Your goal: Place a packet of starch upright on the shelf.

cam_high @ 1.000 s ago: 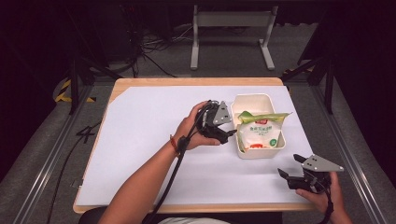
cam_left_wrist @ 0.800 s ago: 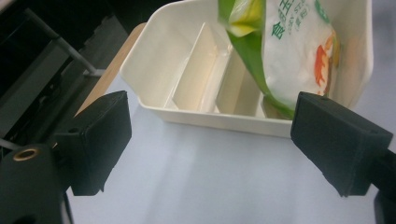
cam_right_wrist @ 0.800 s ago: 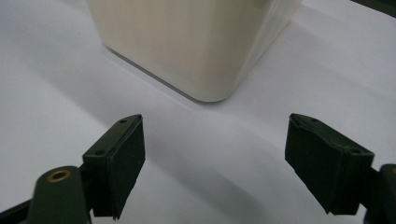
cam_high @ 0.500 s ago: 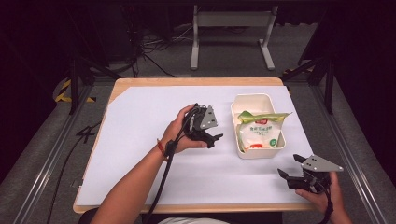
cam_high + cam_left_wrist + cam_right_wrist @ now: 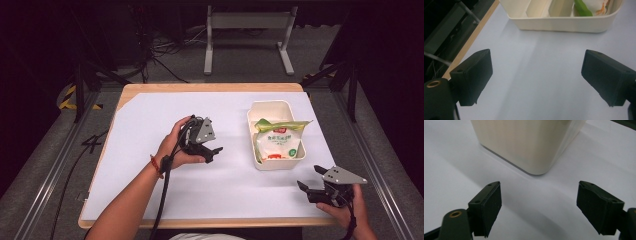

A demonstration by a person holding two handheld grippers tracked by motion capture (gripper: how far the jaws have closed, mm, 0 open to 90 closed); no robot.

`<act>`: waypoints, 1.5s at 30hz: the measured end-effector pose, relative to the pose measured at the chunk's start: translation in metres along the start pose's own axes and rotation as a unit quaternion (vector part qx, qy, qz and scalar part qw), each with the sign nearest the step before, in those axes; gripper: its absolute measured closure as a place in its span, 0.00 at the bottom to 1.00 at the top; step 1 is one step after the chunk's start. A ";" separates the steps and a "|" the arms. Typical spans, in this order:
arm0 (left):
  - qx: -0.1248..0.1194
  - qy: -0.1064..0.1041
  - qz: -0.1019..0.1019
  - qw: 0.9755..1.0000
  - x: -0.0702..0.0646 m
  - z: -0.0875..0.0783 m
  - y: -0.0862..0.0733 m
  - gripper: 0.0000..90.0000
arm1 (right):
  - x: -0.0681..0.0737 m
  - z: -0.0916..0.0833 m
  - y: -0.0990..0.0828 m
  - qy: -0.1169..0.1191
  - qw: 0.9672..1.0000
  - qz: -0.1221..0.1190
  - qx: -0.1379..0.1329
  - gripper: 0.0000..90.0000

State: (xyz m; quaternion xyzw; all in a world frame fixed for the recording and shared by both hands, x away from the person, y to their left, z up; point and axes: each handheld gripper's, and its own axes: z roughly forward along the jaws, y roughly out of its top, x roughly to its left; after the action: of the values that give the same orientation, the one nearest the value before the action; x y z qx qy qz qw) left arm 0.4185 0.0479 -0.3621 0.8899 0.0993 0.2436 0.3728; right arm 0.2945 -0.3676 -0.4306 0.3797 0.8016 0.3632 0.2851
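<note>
The left gripper (image 5: 214,151) hovered over the white sheet (image 5: 150,150), its jaws spread wide and empty, near the cream bin (image 5: 254,145). A green-topped white pouch (image 5: 277,140) lay inside that bin. The right gripper (image 5: 312,187), jaws likewise apart and holding nothing, sat near the bin's corner. Any withdrawal judged best would lift clear without nudging the bin wall.

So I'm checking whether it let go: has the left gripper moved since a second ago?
Yes. The left gripper has drawn back leftward, away from the cream bin.
</note>
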 end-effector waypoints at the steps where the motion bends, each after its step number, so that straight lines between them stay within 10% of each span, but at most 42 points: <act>1: 0.001 -0.001 -0.003 1.000 0.000 -0.001 -0.002 0.12 | 0.000 0.000 0.000 0.000 1.000 0.001 0.000 0.22; 45: 0.055 0.044 -0.057 0.996 -0.005 -0.065 -0.115 0.11 | 0.002 -0.001 0.001 -0.003 1.000 -0.004 -0.003 0.22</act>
State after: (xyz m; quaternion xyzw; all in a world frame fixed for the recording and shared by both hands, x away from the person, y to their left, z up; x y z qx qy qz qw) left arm 0.3812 0.1668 -0.4063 0.8903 0.1795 0.2551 0.3317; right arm 0.2930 -0.3663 -0.4296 0.3772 0.8010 0.3631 0.2901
